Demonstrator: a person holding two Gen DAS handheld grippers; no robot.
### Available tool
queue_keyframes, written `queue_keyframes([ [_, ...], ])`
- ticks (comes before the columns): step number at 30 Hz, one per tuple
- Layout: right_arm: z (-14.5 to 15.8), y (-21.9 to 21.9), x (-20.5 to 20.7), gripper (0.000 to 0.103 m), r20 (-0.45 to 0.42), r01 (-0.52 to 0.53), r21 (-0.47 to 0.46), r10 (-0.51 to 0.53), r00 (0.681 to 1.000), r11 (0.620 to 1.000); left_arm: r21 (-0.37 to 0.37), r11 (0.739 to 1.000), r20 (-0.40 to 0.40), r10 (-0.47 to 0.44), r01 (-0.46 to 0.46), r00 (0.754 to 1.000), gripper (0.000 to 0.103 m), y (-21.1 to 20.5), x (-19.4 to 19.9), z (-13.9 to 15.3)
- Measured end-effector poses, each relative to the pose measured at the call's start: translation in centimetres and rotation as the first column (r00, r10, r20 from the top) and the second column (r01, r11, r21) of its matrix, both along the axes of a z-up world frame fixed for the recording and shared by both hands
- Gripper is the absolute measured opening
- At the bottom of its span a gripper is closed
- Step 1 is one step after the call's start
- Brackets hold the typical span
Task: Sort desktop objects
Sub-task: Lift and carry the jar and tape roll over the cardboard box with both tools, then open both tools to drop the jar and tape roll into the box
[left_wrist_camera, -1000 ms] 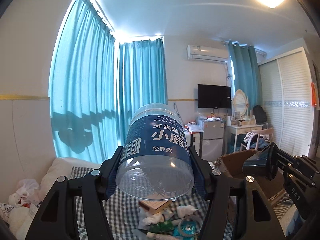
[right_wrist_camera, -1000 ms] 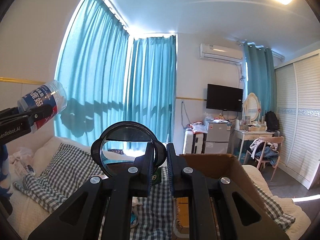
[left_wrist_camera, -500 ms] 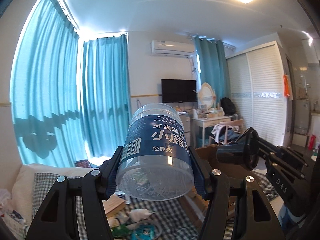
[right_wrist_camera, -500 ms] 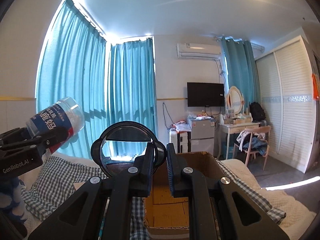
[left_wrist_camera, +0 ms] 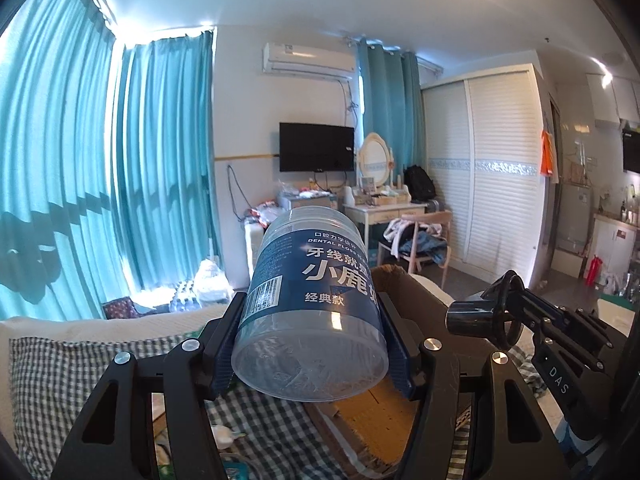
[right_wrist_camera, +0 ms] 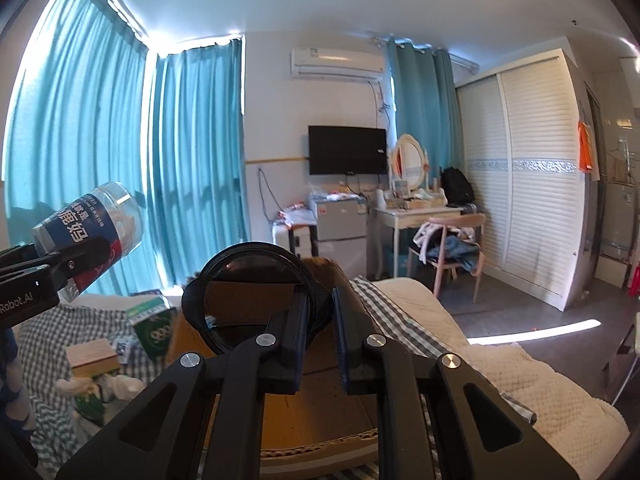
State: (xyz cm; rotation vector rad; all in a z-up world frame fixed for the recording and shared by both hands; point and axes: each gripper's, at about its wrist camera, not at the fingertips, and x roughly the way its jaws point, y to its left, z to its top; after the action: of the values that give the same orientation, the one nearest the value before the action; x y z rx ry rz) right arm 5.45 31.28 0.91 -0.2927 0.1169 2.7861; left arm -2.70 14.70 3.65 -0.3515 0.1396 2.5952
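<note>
While both tools are held up over the bed, the left gripper (left_wrist_camera: 312,344) sits low in the middle of its own view, tipped a little downward, with its two fingers pressed on the sides of a floss jar (left_wrist_camera: 316,300). The jar lies tilted, its long way running from the camera off toward the far wall, clear bottom facing the camera and cap end pointing away and up. It is a see-through plastic tub with a dark blue label, white writing and a barcode (the words "DENTAL FLOSS" can be read). From the right view the same jar shows at the left edge, slanting up to the right.

The right gripper (right_wrist_camera: 318,344) also points a little down, low in the middle of its frame. Its jaws are nearly together, pinching the rim of a round black lens (right_wrist_camera: 256,296). The lens stands on edge, its glass face toward the camera, just left of the fingers. In the left view it shows at the lower right, seen from the side.

Under both tools sits an open cardboard box (right_wrist_camera: 320,420) on a checked blanket (left_wrist_camera: 52,368).
</note>
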Motion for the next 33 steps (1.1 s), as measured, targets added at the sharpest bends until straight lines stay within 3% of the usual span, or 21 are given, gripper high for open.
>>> queue_keyframes([
  [10,-3.4,2.7,-3.4,0.012,0.119,0.034,-0.025,-0.031,0.992,0.999,-0.081,0.993,0.086,-0.076,0.083,0.993,0.063,5.7,-4.8,-4.6],
  [21,-7.4,3.9,-6.6,0.012,0.265,0.030,-0.050,-0.015,0.964,0.998,-0.182,0.972,0.207,-0.109,0.147,0.972,0.063,9.0,-7.4,-9.4],
  [31,-8.9,3.8,-6.9,0.014,0.335,0.053,-0.014,-0.045,0.941,0.999,-0.206,0.966,0.252,-0.101,0.155,0.963,0.063,8.9,-7.6,-10.2],
  [33,-8.8,3.8,-6.9,0.019,0.341,0.060,0.000,-0.057,0.938,0.998,-0.205,0.967,0.250,-0.100,0.154,0.963,0.065,9.1,-7.6,-10.0],
])
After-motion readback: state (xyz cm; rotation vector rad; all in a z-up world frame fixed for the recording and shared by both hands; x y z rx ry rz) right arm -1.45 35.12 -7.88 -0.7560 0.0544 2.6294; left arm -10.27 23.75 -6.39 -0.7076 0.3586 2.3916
